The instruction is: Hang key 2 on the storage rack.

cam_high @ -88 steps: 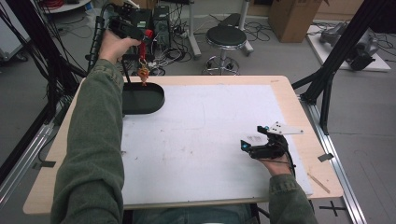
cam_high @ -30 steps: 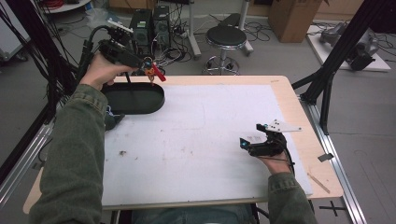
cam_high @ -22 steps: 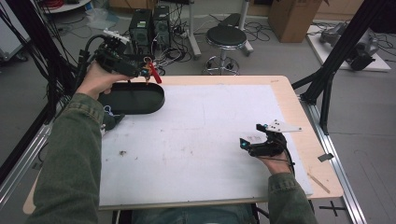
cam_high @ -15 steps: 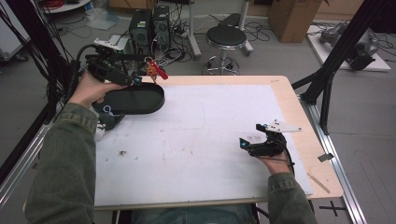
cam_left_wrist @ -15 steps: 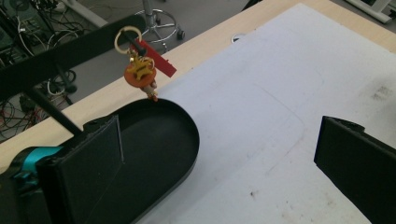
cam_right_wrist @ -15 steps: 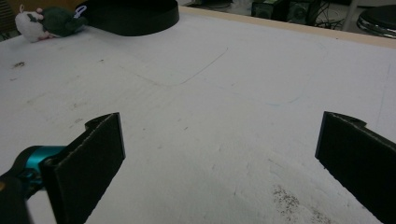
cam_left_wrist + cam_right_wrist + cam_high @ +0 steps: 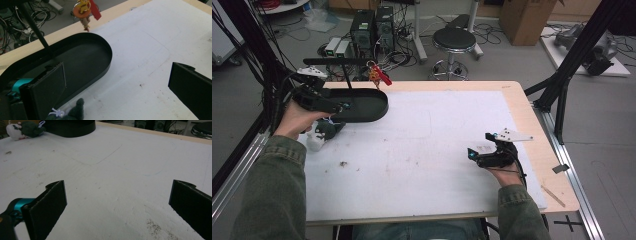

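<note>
Two grippers here: right gripper rests near-right on the table, jaws wide apart, empty. One plush toy lies at the left. Just beyond, left gripper, jaws spread wide, hovers over one black oval tray; one red-orange keychain hangs above the tray's far end.

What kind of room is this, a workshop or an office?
Most likely a lab or workshop. Computer towers stand among loose cables on the floor, a black metal frame surrounds the table, and a cardboard box and stool sit behind.
</note>
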Action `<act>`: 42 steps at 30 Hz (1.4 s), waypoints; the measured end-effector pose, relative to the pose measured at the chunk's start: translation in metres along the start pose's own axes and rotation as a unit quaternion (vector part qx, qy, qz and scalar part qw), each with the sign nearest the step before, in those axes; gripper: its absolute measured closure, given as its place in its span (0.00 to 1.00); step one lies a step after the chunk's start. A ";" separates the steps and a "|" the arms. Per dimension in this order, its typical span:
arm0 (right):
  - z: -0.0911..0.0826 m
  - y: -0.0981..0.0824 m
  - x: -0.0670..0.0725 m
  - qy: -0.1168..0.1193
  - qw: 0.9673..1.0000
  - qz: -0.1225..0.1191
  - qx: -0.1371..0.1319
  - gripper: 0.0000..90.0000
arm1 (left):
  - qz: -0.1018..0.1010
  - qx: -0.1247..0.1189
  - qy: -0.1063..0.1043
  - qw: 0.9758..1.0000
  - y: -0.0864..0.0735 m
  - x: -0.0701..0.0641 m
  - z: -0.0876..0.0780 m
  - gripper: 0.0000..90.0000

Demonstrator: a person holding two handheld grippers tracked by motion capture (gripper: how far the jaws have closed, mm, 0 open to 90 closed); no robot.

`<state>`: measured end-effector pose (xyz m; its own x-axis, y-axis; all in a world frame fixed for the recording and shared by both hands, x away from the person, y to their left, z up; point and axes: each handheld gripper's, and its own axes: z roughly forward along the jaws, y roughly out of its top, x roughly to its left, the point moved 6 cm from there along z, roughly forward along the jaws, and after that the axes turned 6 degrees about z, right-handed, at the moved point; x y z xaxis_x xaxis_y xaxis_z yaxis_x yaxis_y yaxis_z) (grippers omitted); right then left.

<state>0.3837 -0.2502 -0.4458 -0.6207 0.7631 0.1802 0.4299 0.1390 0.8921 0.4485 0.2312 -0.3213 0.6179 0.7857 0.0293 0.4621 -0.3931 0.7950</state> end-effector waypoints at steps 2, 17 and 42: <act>0.000 0.000 0.000 -0.001 1.000 0.002 0.001 0.00 | -0.004 0.007 0.007 1.000 -0.005 0.003 0.001 0.02; 0.000 -0.001 -0.001 -0.007 1.000 -0.003 0.004 0.00 | -0.051 0.030 0.040 0.997 -0.052 0.035 -0.001 0.02; -0.002 -0.002 -0.002 -0.020 1.000 -0.010 0.010 0.00 | -0.046 0.129 0.089 0.987 -0.108 0.066 0.025 0.02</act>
<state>0.3830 -0.2533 -0.4472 -0.6032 0.7841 0.1459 0.4313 0.1668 0.8867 0.4557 0.3135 -0.4203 0.4553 0.8860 0.0881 0.6720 -0.4068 0.6188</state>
